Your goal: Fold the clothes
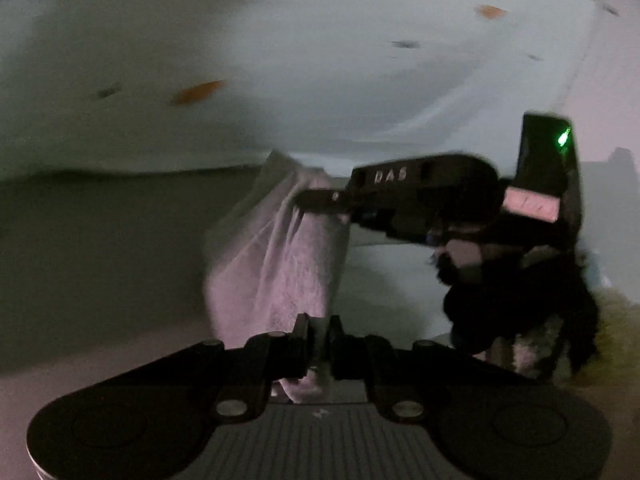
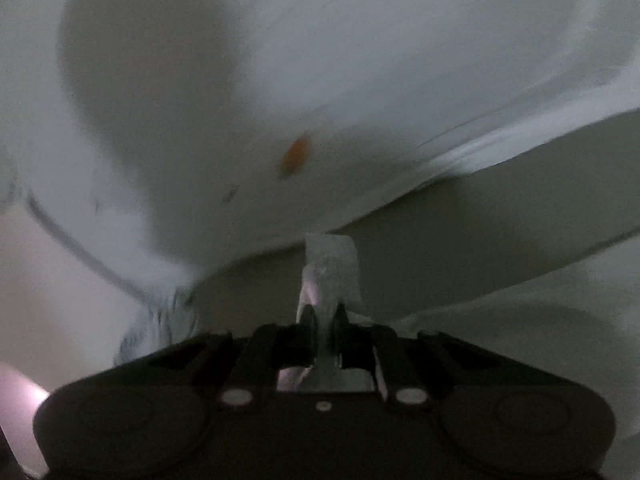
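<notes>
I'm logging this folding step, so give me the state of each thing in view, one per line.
Pink towel: lifted, hanging creased, pinched at two spots.
Left gripper: shut on the towel.
Right gripper: shut on the towel.
White patterned sheet: spread out behind; blurred.

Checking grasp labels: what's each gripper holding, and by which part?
Both hold the pink towel: left gripper pinches its lower edge, right gripper another edge, near the top in the left view.
</notes>
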The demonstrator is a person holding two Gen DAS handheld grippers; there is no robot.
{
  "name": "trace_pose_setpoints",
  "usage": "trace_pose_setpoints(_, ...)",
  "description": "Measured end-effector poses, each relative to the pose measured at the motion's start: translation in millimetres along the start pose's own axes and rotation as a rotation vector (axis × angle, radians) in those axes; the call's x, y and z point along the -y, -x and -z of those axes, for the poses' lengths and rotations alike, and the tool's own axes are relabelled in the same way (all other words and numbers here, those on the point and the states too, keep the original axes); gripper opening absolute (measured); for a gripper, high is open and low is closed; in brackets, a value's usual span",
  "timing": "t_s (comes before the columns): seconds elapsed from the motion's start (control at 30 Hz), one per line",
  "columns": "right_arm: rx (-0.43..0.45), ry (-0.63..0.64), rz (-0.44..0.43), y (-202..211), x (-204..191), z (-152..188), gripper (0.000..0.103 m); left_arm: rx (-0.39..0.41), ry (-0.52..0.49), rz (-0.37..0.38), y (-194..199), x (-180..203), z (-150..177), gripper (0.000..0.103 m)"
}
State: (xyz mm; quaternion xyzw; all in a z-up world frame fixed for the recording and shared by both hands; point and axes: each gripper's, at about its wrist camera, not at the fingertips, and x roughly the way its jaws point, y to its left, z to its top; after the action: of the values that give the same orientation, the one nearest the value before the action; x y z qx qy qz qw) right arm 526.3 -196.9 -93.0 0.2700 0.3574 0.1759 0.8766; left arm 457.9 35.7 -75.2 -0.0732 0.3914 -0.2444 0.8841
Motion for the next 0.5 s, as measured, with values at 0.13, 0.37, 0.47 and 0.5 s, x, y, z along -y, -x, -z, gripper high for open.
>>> trace_pose_setpoints(0.13, 0.022, -0.079, 0.1, 32.9, 82.0, -11.6, 0.016, -0.057, -0.099, 0.046, -58.7, 70.0, 3.3, 0.016)
trace_pose_setpoints(0.37, -0.005, -0.227, 0.172, 61.7, 167.6, 10.5, 0.056, -0.205, -0.168, 0.058, -107.9, 115.5, 25.6, 0.058)
trace_pose_setpoints(0.47, -0.05, -0.245, 0.143, 64.1, 169.2, 34.3, 0.057, -0.184, -0.16, 0.012, -95.0, 95.5, 28.0, 0.067)
trace_pose_setpoints(0.5, -0.071, -0.232, 0.152, 64.1, 166.2, 43.7, 0.057, -0.179, -0.156, -0.031, -86.8, 93.0, 33.0, 0.067)
